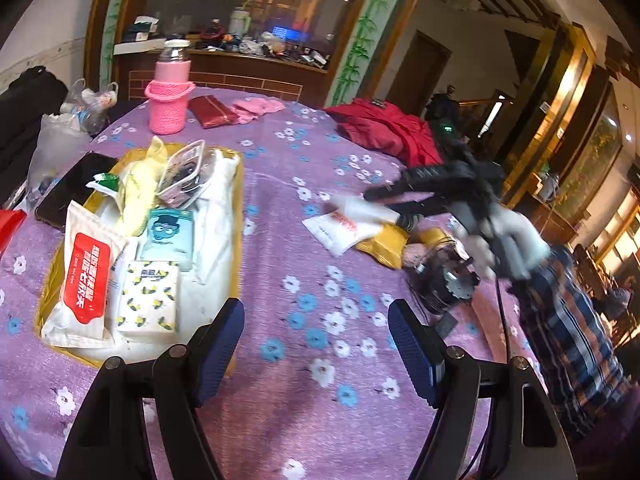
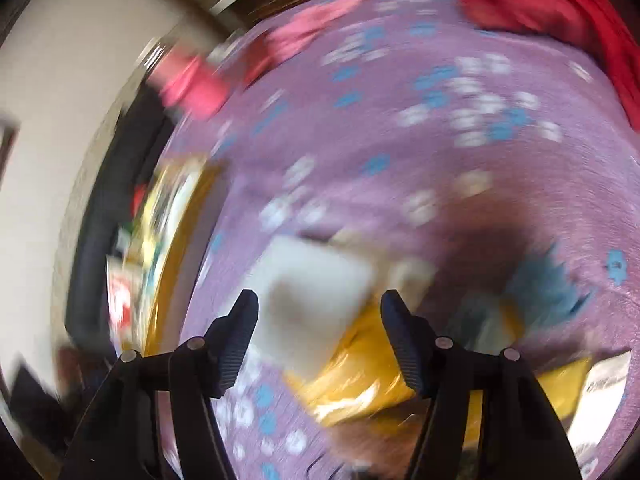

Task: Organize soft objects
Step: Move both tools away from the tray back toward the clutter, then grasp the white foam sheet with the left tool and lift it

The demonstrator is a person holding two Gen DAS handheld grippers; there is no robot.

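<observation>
A yellow tray (image 1: 239, 216) at the left of the purple flowered table holds several soft packs: a red-and-white wipes pack (image 1: 82, 276), a lemon-print tissue pack (image 1: 149, 298) and a blue pack (image 1: 168, 236). My left gripper (image 1: 316, 340) is open and empty over the cloth, right of the tray. A white pack (image 1: 346, 228) lies on a yellow packet (image 1: 382, 246) at mid-right. My right gripper (image 2: 318, 320) is open just above the white pack (image 2: 316, 300) and the yellow packet (image 2: 360, 376); this view is blurred. In the left wrist view the right gripper (image 1: 394, 202) hovers over that pack.
A pink bottle in a knitted holder (image 1: 170, 92) stands at the back, with a red pouch (image 1: 210, 112) and pink cloth (image 1: 256, 108) beside it. A red garment (image 1: 384, 128) lies at back right. A black phone (image 1: 74, 188) lies left of the tray.
</observation>
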